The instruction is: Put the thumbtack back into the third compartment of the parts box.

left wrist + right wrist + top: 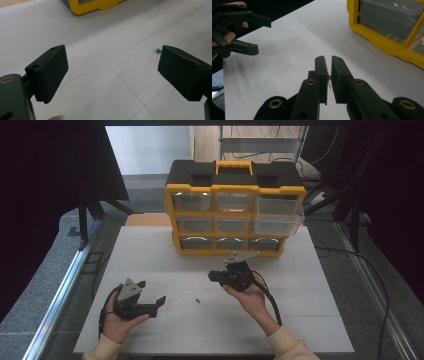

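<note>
While two grippers work over the white table (165,252), the right gripper (329,75) has its two black jaws pinched nearly together on one small red pin (329,78), thin metal point hanging below the pads; it is held off the surface, in front of the organizer. Left gripper (112,71) has its jaws spread wide with nothing between them, low over the tabletop. One green pushpin (158,51) lies on the table just beside its right-hand jaw; in the high view it's a tiny dark speck (198,300) between the two grippers. One yellow-and-black plastic organizer (235,187) stands at the far side of the table, boxy, with a yellow carry handle on top: nine clear plastic drawers in a three-by-three grid, two of them on the right column pulled out partway. Tabletop is matte white, smooth, crossed by thin seam lines. Jaws are blocky matte black plastic with brass-coloured rivets.
</note>
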